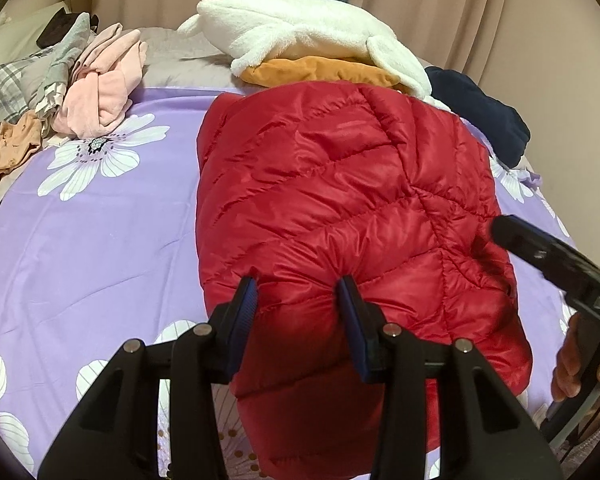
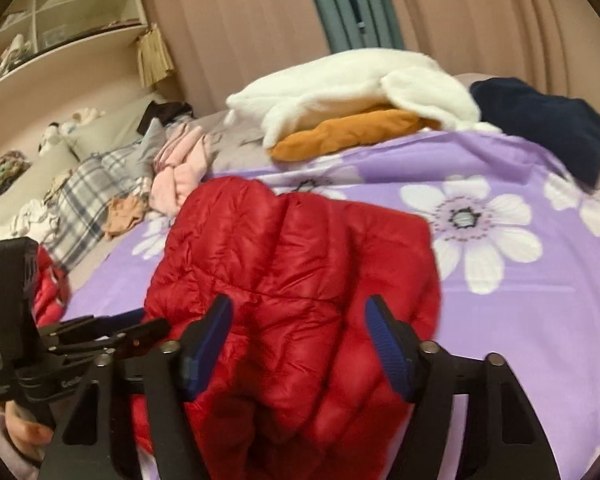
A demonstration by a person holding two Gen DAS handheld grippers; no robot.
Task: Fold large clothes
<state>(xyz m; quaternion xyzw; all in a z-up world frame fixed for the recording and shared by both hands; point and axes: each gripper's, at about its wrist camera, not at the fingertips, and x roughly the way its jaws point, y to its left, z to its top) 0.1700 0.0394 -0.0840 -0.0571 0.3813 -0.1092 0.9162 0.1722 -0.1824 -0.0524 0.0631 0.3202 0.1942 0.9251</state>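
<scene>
Lying folded on the purple flowered bedspread (image 1: 100,240), the red puffer jacket (image 1: 340,200) sits just in front of a stack made of a white fleece (image 1: 300,36) over an orange garment (image 1: 320,70), with a dark navy garment (image 1: 480,112) beside that stack. The left hand-held gripper (image 1: 300,296) has its blue-padded fingers set around a bulge of the jacket's near end, pressing into the padding. The right hand-held gripper (image 2: 300,320) hangs wide over the jacket (image 2: 292,264), its fingers spread apart and gripping nothing.
</scene>
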